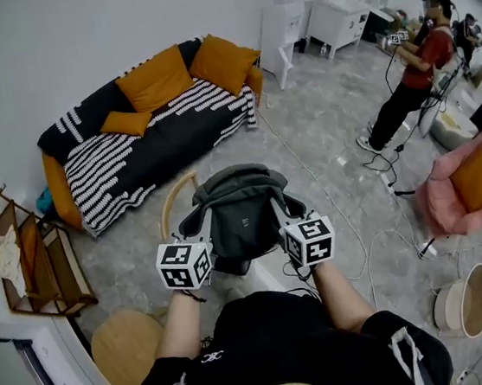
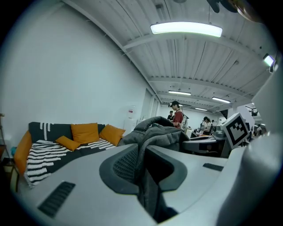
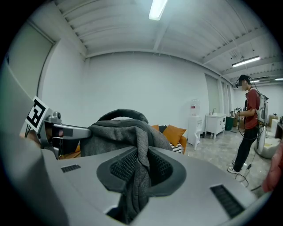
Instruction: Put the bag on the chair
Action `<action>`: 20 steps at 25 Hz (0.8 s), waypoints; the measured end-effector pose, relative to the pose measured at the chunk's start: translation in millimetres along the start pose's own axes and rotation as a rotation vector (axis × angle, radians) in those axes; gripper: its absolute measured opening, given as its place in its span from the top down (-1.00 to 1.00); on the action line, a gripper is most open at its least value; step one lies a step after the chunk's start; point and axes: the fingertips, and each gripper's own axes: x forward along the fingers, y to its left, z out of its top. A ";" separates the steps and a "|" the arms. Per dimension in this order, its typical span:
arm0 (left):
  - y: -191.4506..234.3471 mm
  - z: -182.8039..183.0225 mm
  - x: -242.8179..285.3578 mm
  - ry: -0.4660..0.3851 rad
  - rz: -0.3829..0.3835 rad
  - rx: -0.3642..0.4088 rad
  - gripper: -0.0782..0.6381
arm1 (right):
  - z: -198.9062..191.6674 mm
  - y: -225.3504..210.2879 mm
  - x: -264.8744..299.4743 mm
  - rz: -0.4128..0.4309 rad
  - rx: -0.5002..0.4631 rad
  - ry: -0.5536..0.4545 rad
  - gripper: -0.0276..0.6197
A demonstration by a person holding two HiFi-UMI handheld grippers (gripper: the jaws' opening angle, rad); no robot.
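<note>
A dark grey backpack (image 1: 238,207) hangs between both grippers, just above a chair with a curved wooden back (image 1: 171,201) and a white seat (image 1: 267,273). My left gripper (image 1: 195,229) is shut on the bag's left side. In the left gripper view its jaws (image 2: 142,165) pinch a fold of the grey fabric (image 2: 154,132). On the bag's right side my right gripper (image 1: 284,217) is shut too. The right gripper view has grey cloth (image 3: 119,132) pressed between its pads (image 3: 140,170), and the bag's top handle arches above.
A black-and-white striped sofa (image 1: 155,128) with orange cushions stands against the far wall. A wooden rack (image 1: 31,257) and a round wooden stool (image 1: 125,345) are at left. At right are a person in red (image 1: 417,61), a pink armchair (image 1: 471,185), floor cables (image 1: 374,214) and a round basket (image 1: 468,299).
</note>
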 end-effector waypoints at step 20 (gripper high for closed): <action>104.1 -10.7 27.9 0.057 0.353 -0.149 0.61 | 13.0 25.3 173.2 0.336 -0.056 0.126 0.65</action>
